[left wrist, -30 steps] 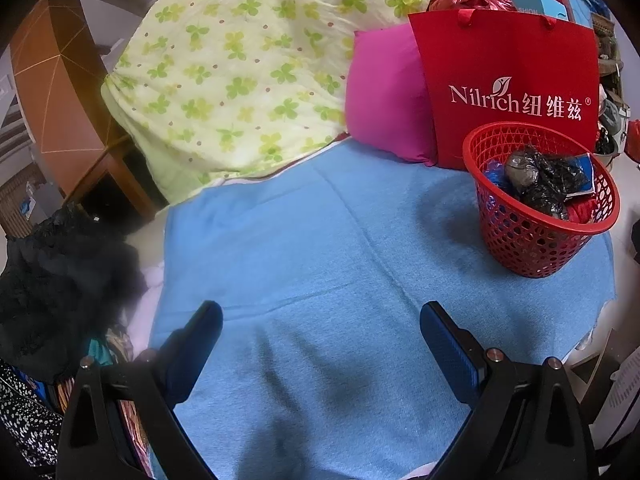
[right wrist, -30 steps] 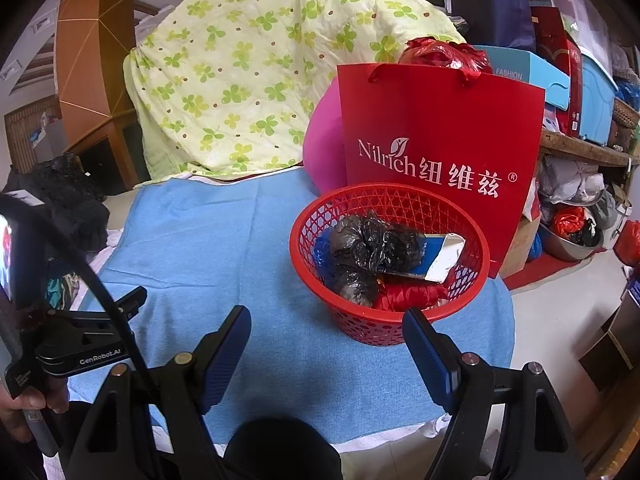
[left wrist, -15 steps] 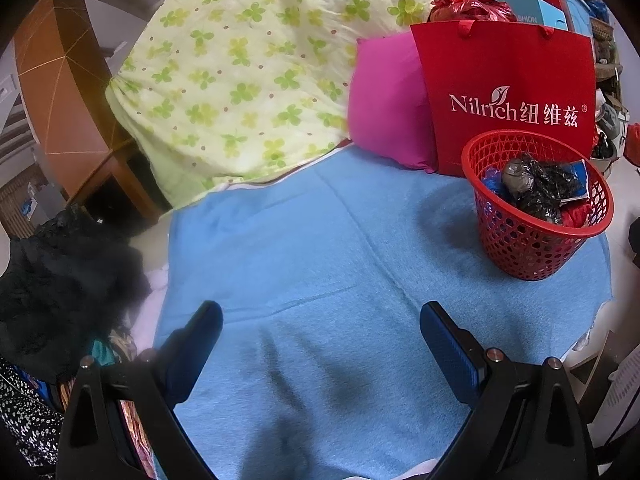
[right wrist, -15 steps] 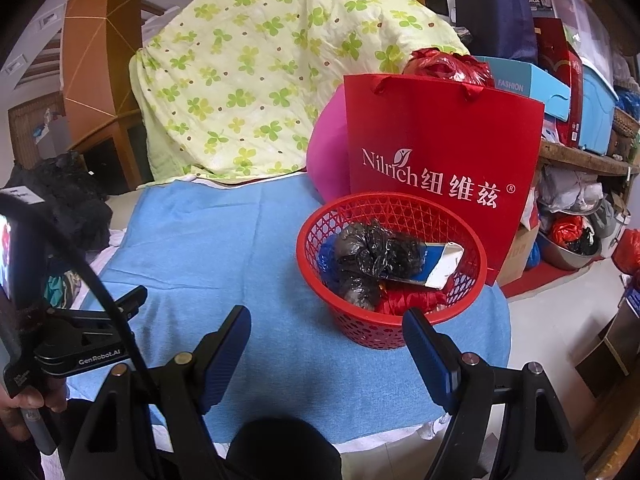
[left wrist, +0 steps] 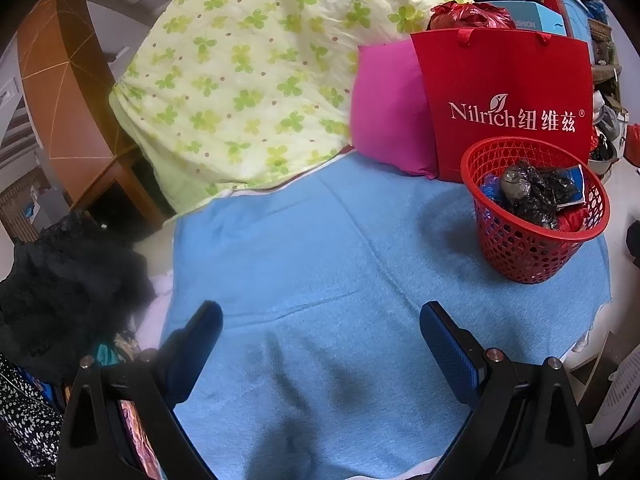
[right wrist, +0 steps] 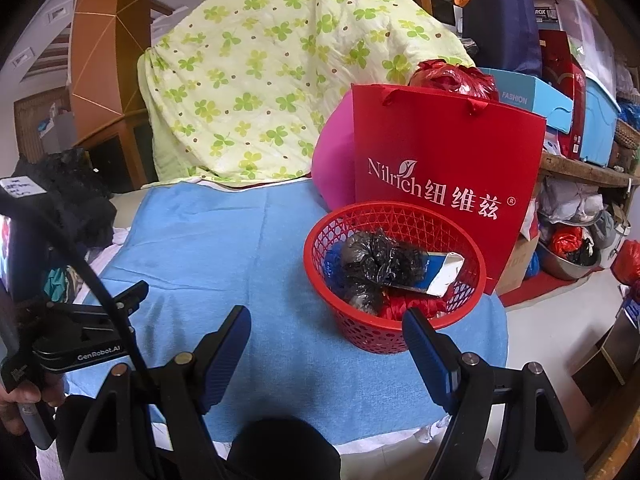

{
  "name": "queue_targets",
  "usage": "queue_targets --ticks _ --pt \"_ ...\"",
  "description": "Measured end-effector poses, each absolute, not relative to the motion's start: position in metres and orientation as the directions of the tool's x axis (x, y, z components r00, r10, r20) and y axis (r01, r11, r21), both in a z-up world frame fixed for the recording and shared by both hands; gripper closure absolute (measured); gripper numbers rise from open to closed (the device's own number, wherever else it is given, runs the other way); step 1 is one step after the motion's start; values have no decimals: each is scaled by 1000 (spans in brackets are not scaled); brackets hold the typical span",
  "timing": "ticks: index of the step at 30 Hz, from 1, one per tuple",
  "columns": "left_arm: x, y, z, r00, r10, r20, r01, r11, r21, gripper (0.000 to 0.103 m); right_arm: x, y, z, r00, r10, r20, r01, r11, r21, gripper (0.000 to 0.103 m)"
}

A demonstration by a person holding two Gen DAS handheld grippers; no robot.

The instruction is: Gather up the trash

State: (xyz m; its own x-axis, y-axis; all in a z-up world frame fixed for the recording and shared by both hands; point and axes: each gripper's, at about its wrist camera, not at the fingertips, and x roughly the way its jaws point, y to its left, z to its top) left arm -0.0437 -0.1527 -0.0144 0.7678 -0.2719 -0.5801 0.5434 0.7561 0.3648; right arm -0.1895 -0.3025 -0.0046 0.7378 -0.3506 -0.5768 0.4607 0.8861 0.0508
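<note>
A cluttered room surrounds a flat surface covered by a light blue towelling cloth (left wrist: 320, 264), with a clover-print yellow-green quilt (left wrist: 248, 80) heaped at the upper left of both views and a glossy red paper shopping bag (right wrist: 444, 168) standing behind. The round red plastic mesh basket (right wrist: 394, 280) sits on the cloth just in front of that bag, already holding the trash: crumpled black plastic bags (right wrist: 376, 264), a flattened blue and silver carton (right wrist: 440, 276) and something red. In the right wrist view the basket lies just ahead and slightly right of the right gripper (right wrist: 326, 354), clearly the nearer one; in the left wrist view it sits far to the right of the left gripper (left wrist: 320, 344). Both sets of jaws are spread wide, released and holding nothing. No loose trash shows on the cloth, so the collecting looks finished.
</note>
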Motion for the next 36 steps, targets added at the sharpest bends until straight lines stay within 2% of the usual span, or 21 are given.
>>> queue_targets --ticks 36 --pt "-43 -163 -27 756 -266 -598 558 739 377 4 -193 -317 -17 722 -356 -593 484 873 65 22"
